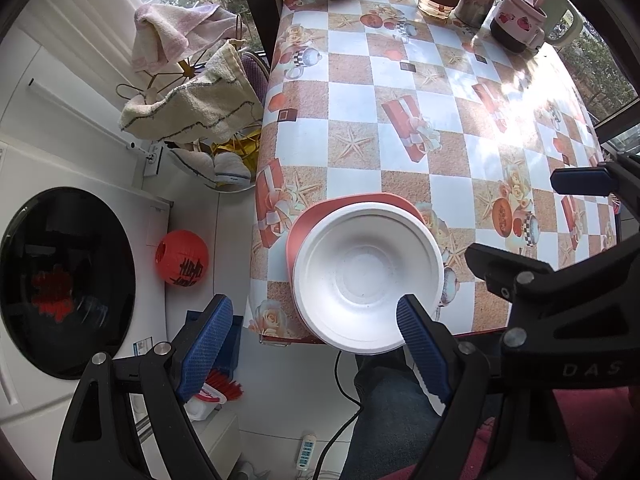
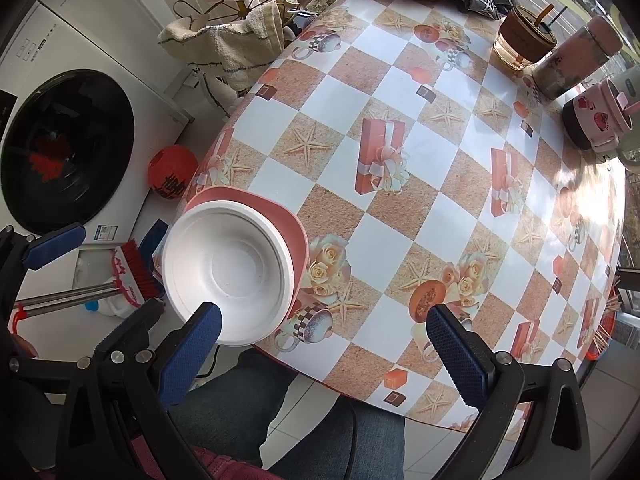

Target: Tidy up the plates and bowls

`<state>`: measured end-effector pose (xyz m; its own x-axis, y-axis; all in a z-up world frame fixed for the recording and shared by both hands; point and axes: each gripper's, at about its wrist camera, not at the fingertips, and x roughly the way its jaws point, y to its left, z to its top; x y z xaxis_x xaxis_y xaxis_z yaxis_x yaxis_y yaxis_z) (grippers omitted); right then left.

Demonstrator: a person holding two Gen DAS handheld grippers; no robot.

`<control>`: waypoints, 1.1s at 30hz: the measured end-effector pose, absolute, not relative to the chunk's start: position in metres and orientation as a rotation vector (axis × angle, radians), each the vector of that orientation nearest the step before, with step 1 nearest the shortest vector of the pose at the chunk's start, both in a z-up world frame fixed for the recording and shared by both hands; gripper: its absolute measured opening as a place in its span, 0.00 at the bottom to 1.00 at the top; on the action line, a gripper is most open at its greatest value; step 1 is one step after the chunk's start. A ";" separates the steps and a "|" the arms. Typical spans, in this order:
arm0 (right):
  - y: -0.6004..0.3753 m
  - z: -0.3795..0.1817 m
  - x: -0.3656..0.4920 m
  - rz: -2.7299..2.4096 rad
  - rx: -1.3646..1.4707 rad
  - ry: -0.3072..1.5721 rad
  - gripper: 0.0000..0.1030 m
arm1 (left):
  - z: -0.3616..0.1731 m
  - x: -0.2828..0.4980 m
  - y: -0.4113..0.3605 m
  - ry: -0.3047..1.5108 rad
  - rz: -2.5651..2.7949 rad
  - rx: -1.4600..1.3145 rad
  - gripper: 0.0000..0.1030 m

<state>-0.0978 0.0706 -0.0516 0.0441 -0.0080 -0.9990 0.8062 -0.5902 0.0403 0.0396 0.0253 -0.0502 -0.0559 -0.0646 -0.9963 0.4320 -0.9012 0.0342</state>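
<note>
white bowl [image 1: 366, 276] sat on pink plate [image 1: 308, 216], overhanging the table's [image 1: 400, 80] near edge. left gripper [image 1: 316, 344] and right gripper [image 2: 324, 344] were released, empty. risk: a nudge could tip the stack floorward.

In front of me a white bowl [image 1: 368, 276] [image 2: 228, 272] sits upright and empty on a pink plate [image 1: 320, 210] [image 2: 280, 208], at the table's near corner, its rim jutting past the edge.

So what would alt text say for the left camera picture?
A white bowl sits stacked on a pink plate at the near edge of a checkered table, overhanging it. The open left claw hovers there, empty.
</note>
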 end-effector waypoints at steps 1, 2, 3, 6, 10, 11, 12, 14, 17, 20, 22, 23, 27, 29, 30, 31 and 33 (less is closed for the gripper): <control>0.070 -0.052 -0.098 -1.615 1.684 0.811 1.00 | -0.050 0.040 0.025 0.392 -2.022 1.885 0.84; 0.070 -0.053 -0.098 -1.613 1.686 0.811 1.00 | -0.051 0.040 0.025 0.393 -2.020 1.885 0.84; 0.070 -0.053 -0.098 -1.612 1.687 0.810 1.00 | -0.051 0.040 0.025 0.394 -2.019 1.885 0.84; 0.070 -0.053 -0.098 -1.612 1.687 0.810 1.00 | -0.052 0.041 0.024 0.398 -2.014 1.884 0.84; 0.070 -0.055 -0.099 -1.610 1.689 0.810 1.00 | -0.053 0.041 0.024 0.402 -2.008 1.887 0.84; 0.070 -0.054 -0.099 -1.611 1.690 0.809 1.00 | -0.053 0.041 0.024 0.404 -2.005 1.888 0.84; 0.070 -0.055 -0.099 -1.611 1.690 0.809 1.00 | -0.054 0.041 0.024 0.404 -2.003 1.891 0.84; 0.070 -0.054 -0.099 -1.613 1.692 0.807 1.00 | -0.055 0.040 0.024 0.407 -1.998 1.894 0.84; 0.070 -0.055 -0.099 -1.610 1.693 0.808 1.00 | -0.056 0.039 0.025 0.409 -1.993 1.898 0.84; 0.068 -0.058 -0.098 -1.603 1.696 0.812 1.00 | -0.056 0.039 0.026 0.407 -1.991 1.902 0.84; 0.068 -0.060 -0.099 -1.594 1.699 0.817 1.00 | -0.057 0.039 0.025 0.408 -1.985 1.905 0.84; 0.067 -0.061 -0.099 -1.589 1.699 0.818 1.00 | -0.057 0.040 0.025 0.410 -1.983 1.905 0.84; 0.066 -0.062 -0.099 -1.578 1.697 0.822 1.00 | -0.058 0.040 0.025 0.413 -1.977 1.902 0.84; 0.066 -0.061 -0.099 -1.577 1.695 0.822 1.00 | -0.058 0.039 0.024 0.415 -1.974 1.900 0.84; 0.066 -0.061 -0.099 -1.577 1.695 0.822 1.00 | -0.058 0.039 0.024 0.416 -1.972 1.900 0.84; 0.066 -0.061 -0.099 -1.577 1.695 0.822 1.00 | -0.058 0.039 0.024 0.415 -1.973 1.900 0.84; 0.066 -0.061 -0.099 -1.577 1.696 0.821 1.00 | -0.058 0.039 0.024 0.411 -1.974 1.903 0.84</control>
<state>-0.0991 0.0656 -0.0612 0.0709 0.0036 -0.9975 0.8149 -0.5769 0.0559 0.0390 0.0244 -0.0577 -0.0224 -0.0598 -0.9980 0.4533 -0.8903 0.0432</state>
